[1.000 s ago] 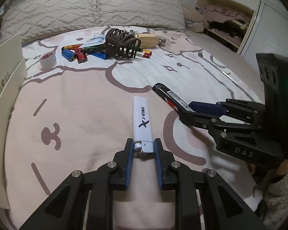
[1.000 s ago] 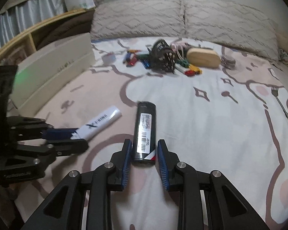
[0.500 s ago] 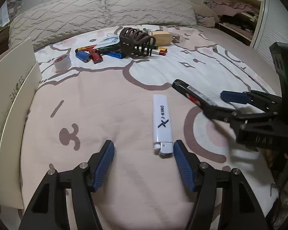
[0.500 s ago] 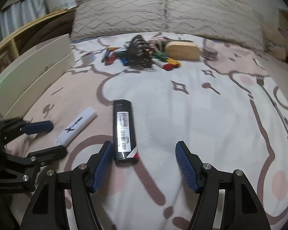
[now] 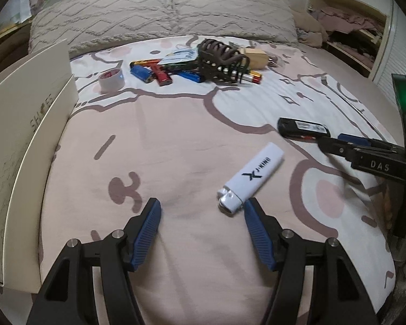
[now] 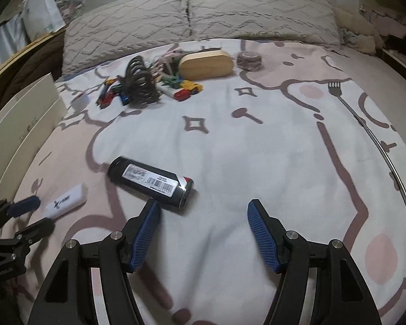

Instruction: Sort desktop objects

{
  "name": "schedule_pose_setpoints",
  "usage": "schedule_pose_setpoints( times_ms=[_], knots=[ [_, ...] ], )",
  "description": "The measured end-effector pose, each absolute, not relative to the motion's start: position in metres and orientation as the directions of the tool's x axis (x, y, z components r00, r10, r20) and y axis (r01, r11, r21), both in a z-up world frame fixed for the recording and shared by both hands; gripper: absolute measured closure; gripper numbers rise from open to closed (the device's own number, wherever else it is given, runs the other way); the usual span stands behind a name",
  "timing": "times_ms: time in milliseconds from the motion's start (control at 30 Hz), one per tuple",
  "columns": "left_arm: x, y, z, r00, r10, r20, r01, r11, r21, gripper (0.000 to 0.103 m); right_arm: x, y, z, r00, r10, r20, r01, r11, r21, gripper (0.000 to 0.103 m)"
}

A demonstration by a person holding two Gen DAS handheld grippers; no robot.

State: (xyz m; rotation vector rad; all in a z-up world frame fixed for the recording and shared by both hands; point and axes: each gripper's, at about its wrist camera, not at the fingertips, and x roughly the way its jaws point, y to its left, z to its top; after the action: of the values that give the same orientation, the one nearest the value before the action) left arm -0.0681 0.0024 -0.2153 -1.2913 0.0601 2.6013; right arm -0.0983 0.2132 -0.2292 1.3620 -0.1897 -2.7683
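Here, smooth white lighter [image 5: 253, 180] — glossy black lighter [image 6: 150, 181].

Left gripper [image 5: 202, 211]: angled downward, jaws spread wide, blue ribbed pads [image 5: 148, 228] facing one another with nothing pressed between them; the jaws have just been opening. Right gripper [image 6: 203, 214]: likewise angled downward, jaws parted and gripping nothing, having just been opening. Each gripper appears at the edge of the other's view.

Two textured pillows [image 5: 162, 13] head the patterned bedsheet [image 5: 176, 140]
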Motion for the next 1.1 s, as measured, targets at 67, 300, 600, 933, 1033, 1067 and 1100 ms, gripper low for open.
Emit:
schedule_pose_setpoints(
  times_ms=[67,300,600,933,1033,1067,1100],
  knots=[
    [-0.07,0.0,-0.215,-0.581,0.194,-0.79,-0.22,-0.972,-0.077,0.039,-0.101,0.22,-0.229,-0.608,-0.103,-0.787,-0.029,-0.988,0.152,0.035],
    [-0.075,-0.007,-0.216,-0.587,0.18,-0.789,-0.174,-0.98,-0.094,0.039,-0.101,0.235,-0.227,-0.618,-0.105,-0.779,-0.091,-0.975,0.204,0.035],
    [-0.082,-0.016,-0.216,-0.596,0.167,-0.785,-0.117,-0.986,-0.121,0.039,-0.089,0.218,-0.213,-0.648,-0.132,-0.75,-0.04,-0.978,0.207,0.024],
    [-0.074,0.001,-0.217,-0.587,0.185,-0.788,-0.17,-0.98,-0.104,0.009,-0.106,0.178,-0.209,-0.64,-0.129,-0.757,0.034,-0.99,0.14,0.023],
    [-0.073,0.008,-0.218,-0.584,0.191,-0.789,-0.191,-0.977,-0.096,0.004,-0.114,0.172,-0.212,-0.632,-0.111,-0.767,0.021,-0.992,0.127,0.023],
    [-0.072,0.01,-0.219,-0.582,0.195,-0.789,-0.195,-0.976,-0.097,0.002,-0.115,0.171,-0.213,-0.629,-0.11,-0.769,0.018,-0.992,0.127,0.023],
    [-0.072,0.013,-0.219,-0.582,0.195,-0.79,-0.2,-0.975,-0.094,0.002,-0.117,0.17,-0.215,-0.626,-0.11,-0.772,0.014,-0.991,0.129,0.023]
  ],
)
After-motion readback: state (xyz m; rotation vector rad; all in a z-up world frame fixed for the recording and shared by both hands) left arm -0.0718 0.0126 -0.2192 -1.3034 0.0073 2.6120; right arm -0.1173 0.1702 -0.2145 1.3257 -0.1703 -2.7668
